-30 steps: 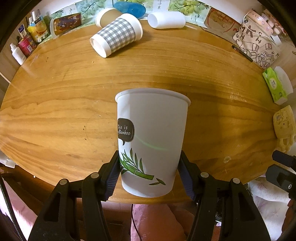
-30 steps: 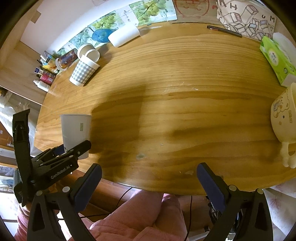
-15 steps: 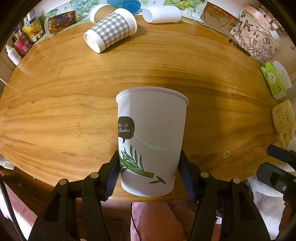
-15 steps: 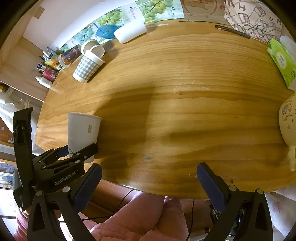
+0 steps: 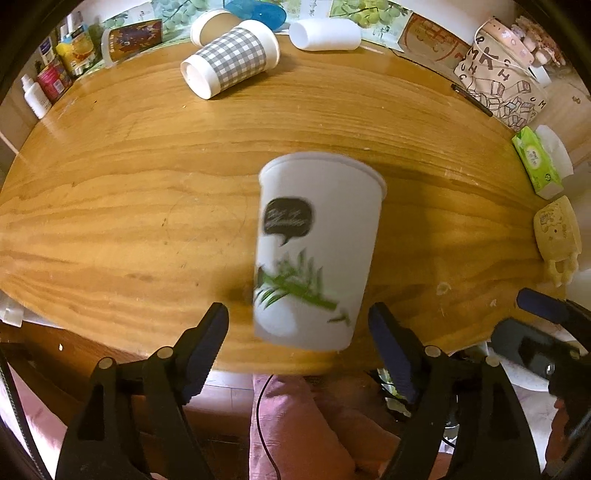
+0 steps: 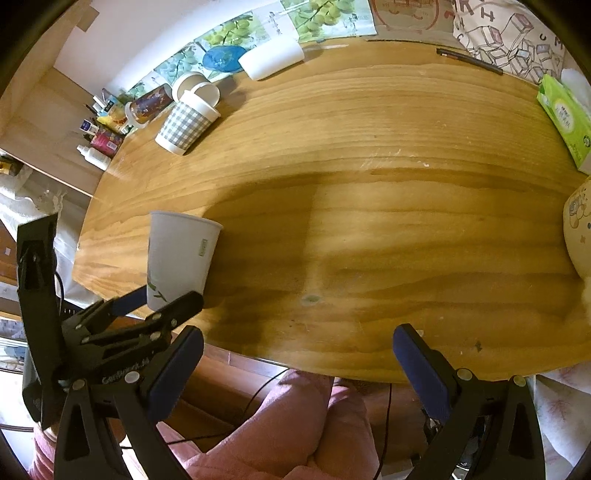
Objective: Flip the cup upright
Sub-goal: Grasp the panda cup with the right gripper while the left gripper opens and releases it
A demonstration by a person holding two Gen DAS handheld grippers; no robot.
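A white paper cup with a green bamboo print [image 5: 317, 251] stands mouth up near the front edge of the wooden table [image 5: 110, 206], blurred and slightly tilted. My left gripper [image 5: 299, 343] is open, its jaws apart on either side of the cup's base and clear of it. In the right wrist view the same cup [image 6: 181, 258] stands at the left with the left gripper [image 6: 162, 299] around its base. My right gripper [image 6: 295, 365] is open and empty over the table's front edge.
A grey checked cup [image 5: 229, 62] lies on its side at the back, with a brown cup [image 5: 210, 27] and a white cup [image 5: 325, 35] lying nearby. Bottles [image 5: 55, 74] stand back left. A tissue pack [image 5: 535, 166], a yellow mug [image 5: 557, 236] and a patterned bag [image 5: 502, 81] sit at the right.
My left gripper has opened and let go of the bamboo cup, which now stands on the table. The cup looks blurred from motion. My right gripper has stayed open.
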